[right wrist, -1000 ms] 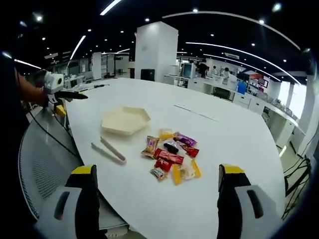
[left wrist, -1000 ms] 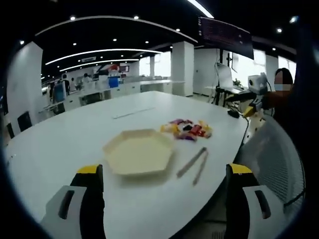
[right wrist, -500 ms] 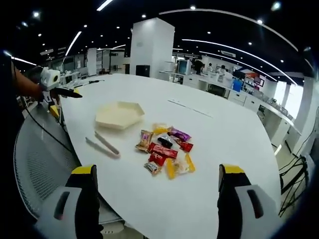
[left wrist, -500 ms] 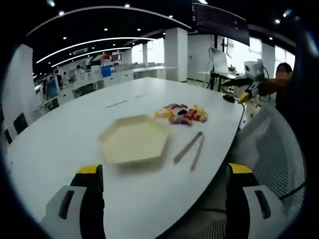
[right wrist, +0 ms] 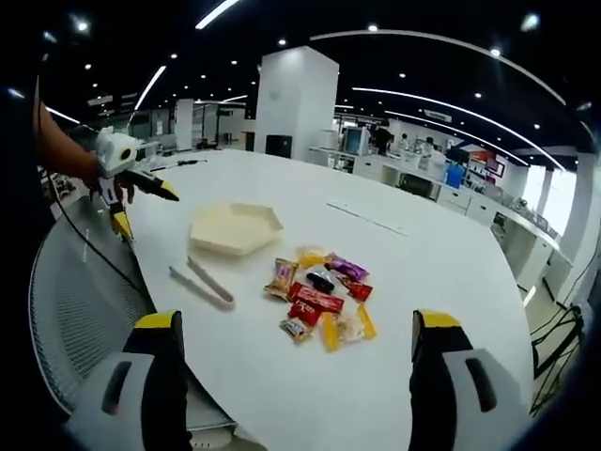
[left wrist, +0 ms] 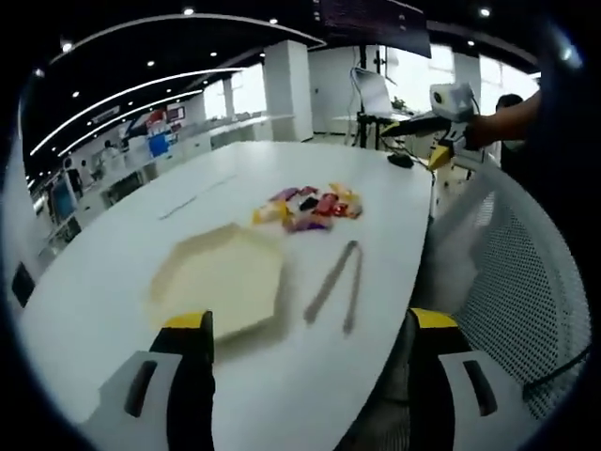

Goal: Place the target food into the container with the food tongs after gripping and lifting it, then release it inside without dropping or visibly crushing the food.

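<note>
A cream hexagonal tray [left wrist: 221, 277] lies on the white table, with beige food tongs [left wrist: 336, 282] beside it and a pile of wrapped snacks [left wrist: 305, 204] farther off. My left gripper [left wrist: 310, 321] hangs open above the table's near edge, holding nothing. The right gripper view has the same tray [right wrist: 235, 228], tongs [right wrist: 202, 285] and snacks [right wrist: 321, 296]. My right gripper [right wrist: 297, 321] is open and empty, short of the snacks. Each gripper appears in the other's view in a person's hand: the right one [left wrist: 441, 103], the left one [right wrist: 122, 169].
A mesh chair back [left wrist: 507, 272] stands at the table's edge between the two grippers, also seen as the chair back [right wrist: 75, 301]. The white table [right wrist: 441, 263] stretches wide beyond the snacks. Desks, pillars and monitors fill the office behind.
The left view has dropped and tilted nearer the tray and tongs. In the right view the left gripper has come closer to the table. The tray, tongs and snacks lie as before.
</note>
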